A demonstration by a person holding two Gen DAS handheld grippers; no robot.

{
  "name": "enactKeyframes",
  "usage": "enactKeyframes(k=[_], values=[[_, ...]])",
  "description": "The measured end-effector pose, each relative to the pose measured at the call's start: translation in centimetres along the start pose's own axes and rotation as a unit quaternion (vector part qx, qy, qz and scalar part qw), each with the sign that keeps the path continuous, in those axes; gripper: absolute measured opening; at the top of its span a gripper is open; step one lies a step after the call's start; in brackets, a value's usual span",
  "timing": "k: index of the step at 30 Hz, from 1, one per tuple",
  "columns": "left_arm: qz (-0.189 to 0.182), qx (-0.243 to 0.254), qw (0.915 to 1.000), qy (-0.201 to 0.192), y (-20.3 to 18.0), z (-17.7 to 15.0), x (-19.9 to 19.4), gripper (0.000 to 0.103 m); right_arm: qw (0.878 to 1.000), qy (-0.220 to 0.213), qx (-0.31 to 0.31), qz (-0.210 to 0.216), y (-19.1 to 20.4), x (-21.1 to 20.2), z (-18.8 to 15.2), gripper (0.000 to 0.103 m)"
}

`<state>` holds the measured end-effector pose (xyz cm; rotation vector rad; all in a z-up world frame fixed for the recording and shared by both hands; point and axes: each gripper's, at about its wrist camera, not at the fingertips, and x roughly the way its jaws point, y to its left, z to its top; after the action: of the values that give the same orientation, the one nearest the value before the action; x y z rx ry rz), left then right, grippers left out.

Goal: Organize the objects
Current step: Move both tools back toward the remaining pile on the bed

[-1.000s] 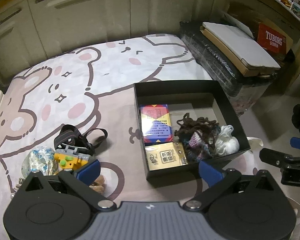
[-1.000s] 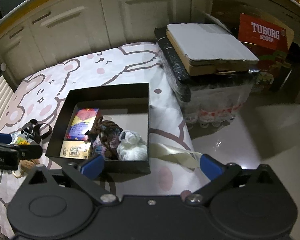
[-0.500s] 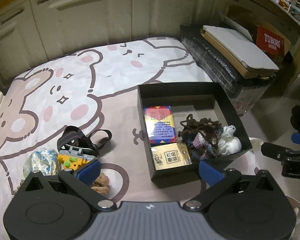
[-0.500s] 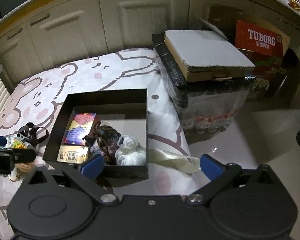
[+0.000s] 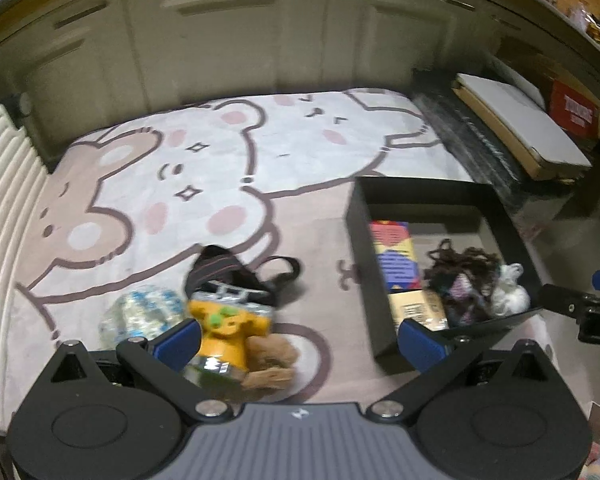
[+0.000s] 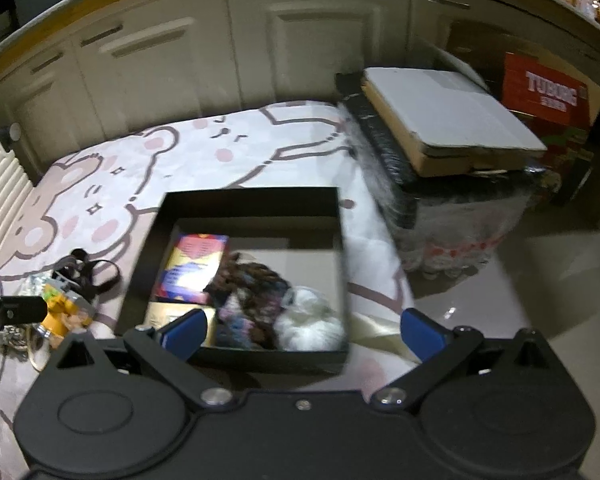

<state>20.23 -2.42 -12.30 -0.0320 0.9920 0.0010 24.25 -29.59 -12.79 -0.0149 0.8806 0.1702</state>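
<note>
The left gripper has swung left toward the yellow toy, fingers spread wide, empty. The right gripper, also wide open, hovers over the box.

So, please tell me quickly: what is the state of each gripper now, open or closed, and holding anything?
Left gripper: open, holding nothing, above the loose items on the blanket.
Right gripper: open, holding nothing, near the black box.
</note>
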Motion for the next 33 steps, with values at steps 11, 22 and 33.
enactKeyframes(k=[11, 22, 33], values=[[0.033, -0.058, 0.9977, -0.01, 6.3, -1.2, -1.7, 0.103, 0.998, -0.002, -0.041, 0.044, 6.2, 1.0, 0.8, 0.103], [0.064, -0.094, 0.9934, -0.019, 10.7, -2.4, -3.5, 0.103, 0.993, -0.009, -0.073, 0.091, 11.3, 0.8, 1.4, 0.103], [0.092, -0.116, 0.9884, -0.034, 14.2, -3.7, -4.5, 0.103, 0.988, -0.015, -0.096, 0.121, 14.8, 1.2, 1.2, 0.103]])
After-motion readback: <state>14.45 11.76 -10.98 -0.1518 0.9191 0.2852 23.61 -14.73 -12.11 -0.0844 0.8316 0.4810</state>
